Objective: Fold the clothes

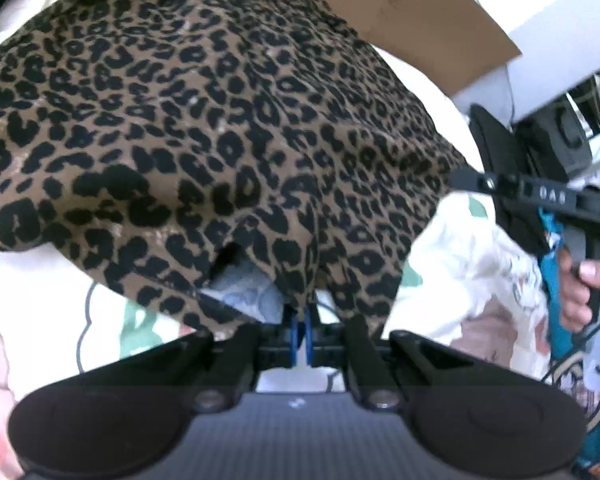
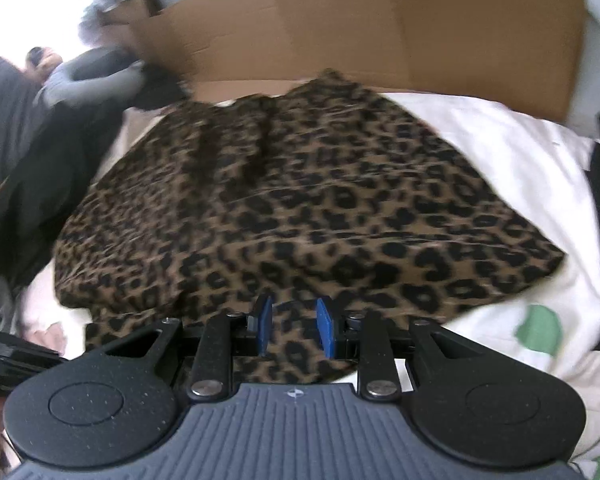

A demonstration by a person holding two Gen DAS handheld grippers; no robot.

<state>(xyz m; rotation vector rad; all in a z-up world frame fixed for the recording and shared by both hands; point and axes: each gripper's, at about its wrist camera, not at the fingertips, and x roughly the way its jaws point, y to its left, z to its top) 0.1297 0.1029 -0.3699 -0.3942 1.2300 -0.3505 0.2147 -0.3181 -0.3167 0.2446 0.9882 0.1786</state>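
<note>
Between the blue pads of the left claw (image 1: 301, 330), pressed nearly together, a pinch of the leopard-print garment (image 1: 204, 120) is gripped, and the cloth rises up and away from the claw, lifted clear of the white patterned bedsheet (image 1: 60, 272) under it. Off to that claw's right, a hand (image 1: 580, 284) grips the other tool's handle. The right claw (image 2: 294, 326) stands with its jaws apart, the garment's near edge lying between and beneath the pads, not pinched. Ahead of this claw the garment spreads flat over the bedsheet, and beyond its far edge stands a brown cardboard box (image 2: 380, 28).
</note>
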